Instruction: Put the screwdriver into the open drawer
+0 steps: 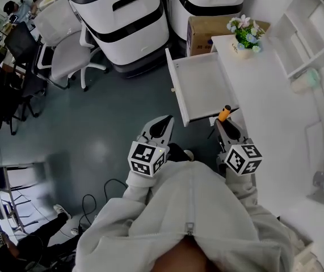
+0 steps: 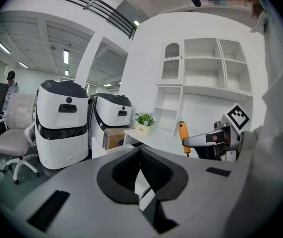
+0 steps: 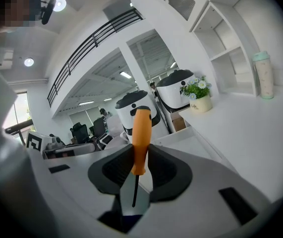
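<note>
Gripping the orange screwdriver (image 3: 141, 135) in the right tool (image 3: 140, 157), near the open drawer (image 1: 204, 86); left tool (image 2: 141, 171) looks shut, empty.

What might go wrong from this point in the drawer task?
The screwdriver stands upright in the right gripper, pinched only low on its handle, so it may pivot or slip. It sits by the corner of the drawer, not over its middle; released here it might hit the rim and drop to the floor.
</note>
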{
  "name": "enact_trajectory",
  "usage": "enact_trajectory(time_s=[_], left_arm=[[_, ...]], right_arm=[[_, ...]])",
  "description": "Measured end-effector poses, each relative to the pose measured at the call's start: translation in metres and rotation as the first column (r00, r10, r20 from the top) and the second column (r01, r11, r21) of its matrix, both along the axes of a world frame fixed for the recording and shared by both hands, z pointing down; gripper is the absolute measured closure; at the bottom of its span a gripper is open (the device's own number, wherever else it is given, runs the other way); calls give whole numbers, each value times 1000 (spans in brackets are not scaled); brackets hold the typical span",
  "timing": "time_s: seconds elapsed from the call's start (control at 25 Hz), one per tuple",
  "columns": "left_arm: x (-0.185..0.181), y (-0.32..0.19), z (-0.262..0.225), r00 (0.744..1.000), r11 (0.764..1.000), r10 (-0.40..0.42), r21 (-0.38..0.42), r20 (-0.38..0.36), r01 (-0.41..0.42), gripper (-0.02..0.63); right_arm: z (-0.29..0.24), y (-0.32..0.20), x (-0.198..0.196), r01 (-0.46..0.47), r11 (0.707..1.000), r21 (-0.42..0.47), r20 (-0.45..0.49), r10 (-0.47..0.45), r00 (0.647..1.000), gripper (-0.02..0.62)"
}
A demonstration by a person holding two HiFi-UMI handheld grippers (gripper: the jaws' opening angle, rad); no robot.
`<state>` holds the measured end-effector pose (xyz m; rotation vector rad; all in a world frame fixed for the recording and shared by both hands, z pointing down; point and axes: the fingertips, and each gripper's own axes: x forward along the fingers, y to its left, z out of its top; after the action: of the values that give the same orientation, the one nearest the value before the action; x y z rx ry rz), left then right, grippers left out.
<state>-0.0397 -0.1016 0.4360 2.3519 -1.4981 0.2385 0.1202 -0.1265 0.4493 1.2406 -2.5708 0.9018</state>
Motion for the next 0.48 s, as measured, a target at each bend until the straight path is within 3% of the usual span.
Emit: enact_trajectory(time_s=[0.48], left_arm=[[11,0,18,1000,999,29,-41,0,-29,589]], right_arm=[[14,0,5,-8,999,-34,0,8,1000,491]])
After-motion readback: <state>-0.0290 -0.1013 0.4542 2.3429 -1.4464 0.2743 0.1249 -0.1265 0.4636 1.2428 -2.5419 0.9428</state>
